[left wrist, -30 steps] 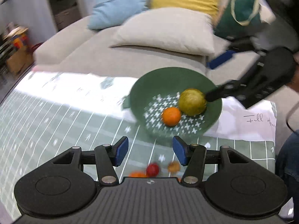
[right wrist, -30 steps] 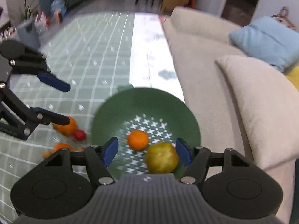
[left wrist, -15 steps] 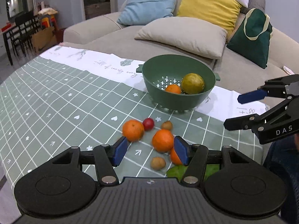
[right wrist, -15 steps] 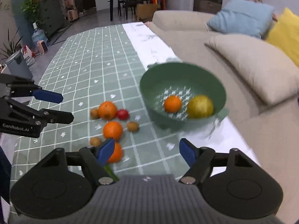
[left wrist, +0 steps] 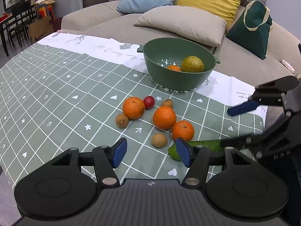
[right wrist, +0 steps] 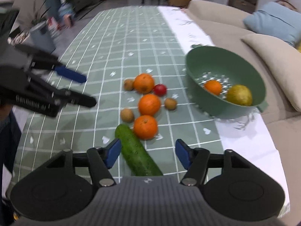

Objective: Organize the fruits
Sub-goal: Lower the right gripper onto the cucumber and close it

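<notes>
**Fruit on table, both grippers empty**

Left gripper (left wrist: pixel 150 155): lower centre of the left wrist view, jaws spread and just opened further, nothing between the pads. Bare tablecloth (left wrist: pixel 56 94) under the gap; small brown fruit (left wrist: pixel 159 140) just above it.

Right gripper (right wrist: pixel 147 153): lower centre of the right wrist view, jaws spread though just narrowed. Cucumber (right wrist: pixel 137 150) lying diagonally in the gap, nearer the left pad, touched by neither pad.

Loose fruit, centre of the left wrist view:
- Three oranges in a diagonal row: upper left (left wrist: pixel 133 108), middle (left wrist: pixel 164 117), lower right (left wrist: pixel 182 130).
- Red fruit (left wrist: pixel 149 102) touching the upper-left orange on its upper right.
- Two more brown fruits: one (left wrist: pixel 122 121) at lower left of the upper-left orange, one (left wrist: pixel 167 103) just above the middle orange.
- Cucumber tip just below the lower-right orange.

Green colander (left wrist: pixel 178 75): upper centre right of the left wrist view, on the white border of the cloth, well apart from the loose fruit. Inside: one small orange (left wrist: pixel 174 68) and one yellow-green fruit (left wrist: pixel 192 64), side by side and touching.

Beige sofa (left wrist: pixel 188 24) with cushions across the top of the frame, behind the table.
</notes>
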Demonstrator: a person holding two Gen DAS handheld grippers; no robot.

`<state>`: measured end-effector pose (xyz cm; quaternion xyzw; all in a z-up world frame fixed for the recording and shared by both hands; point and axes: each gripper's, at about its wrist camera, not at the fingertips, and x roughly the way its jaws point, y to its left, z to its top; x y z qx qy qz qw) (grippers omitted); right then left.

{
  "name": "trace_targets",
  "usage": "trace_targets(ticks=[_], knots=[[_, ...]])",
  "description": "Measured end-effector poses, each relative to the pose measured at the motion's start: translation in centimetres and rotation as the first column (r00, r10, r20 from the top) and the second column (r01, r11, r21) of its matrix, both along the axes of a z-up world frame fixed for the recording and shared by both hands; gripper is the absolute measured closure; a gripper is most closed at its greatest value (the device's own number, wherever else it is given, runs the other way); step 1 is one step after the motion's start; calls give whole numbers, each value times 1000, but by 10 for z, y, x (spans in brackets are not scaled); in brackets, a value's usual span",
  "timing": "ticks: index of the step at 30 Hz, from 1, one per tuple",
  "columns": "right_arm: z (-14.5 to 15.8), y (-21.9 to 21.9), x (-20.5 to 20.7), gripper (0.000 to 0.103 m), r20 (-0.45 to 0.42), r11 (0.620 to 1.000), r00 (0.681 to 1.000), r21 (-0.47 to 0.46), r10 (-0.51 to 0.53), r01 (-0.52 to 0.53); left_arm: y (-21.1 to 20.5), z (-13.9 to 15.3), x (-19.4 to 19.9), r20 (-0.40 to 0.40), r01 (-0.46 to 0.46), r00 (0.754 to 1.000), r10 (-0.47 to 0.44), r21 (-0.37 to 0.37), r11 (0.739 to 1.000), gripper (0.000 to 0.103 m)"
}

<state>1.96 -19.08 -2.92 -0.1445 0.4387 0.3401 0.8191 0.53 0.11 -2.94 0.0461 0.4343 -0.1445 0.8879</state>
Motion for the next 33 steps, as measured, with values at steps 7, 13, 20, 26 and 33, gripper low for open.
trace_targets(ticks=[7, 13, 20, 26, 33], knots=[[-24, 27, -1, 44, 1, 976, 982, -119, 187, -185, 9, -8, 17, -1, 11, 1000, -11, 60, 998, 29], [-43, 38, 4, 45, -42, 953, 968, -168, 248, -251, 10, -12, 31, 8, 53, 999, -54, 92, 994, 29], [-59, 43, 7, 57, -69, 924, 947, -206, 315, -323, 8, -21, 41, -15, 86, 996, -85, 92, 992, 29], [-64, 41, 16, 64, -93, 918, 939, -199, 330, -342, 4, -27, 45, -32, 103, 994, -101, 90, 991, 29], [-64, 40, 20, 65, -105, 919, 936, -180, 337, -351, -1, -30, 51, -39, 120, 992, -117, 98, 988, 29]])
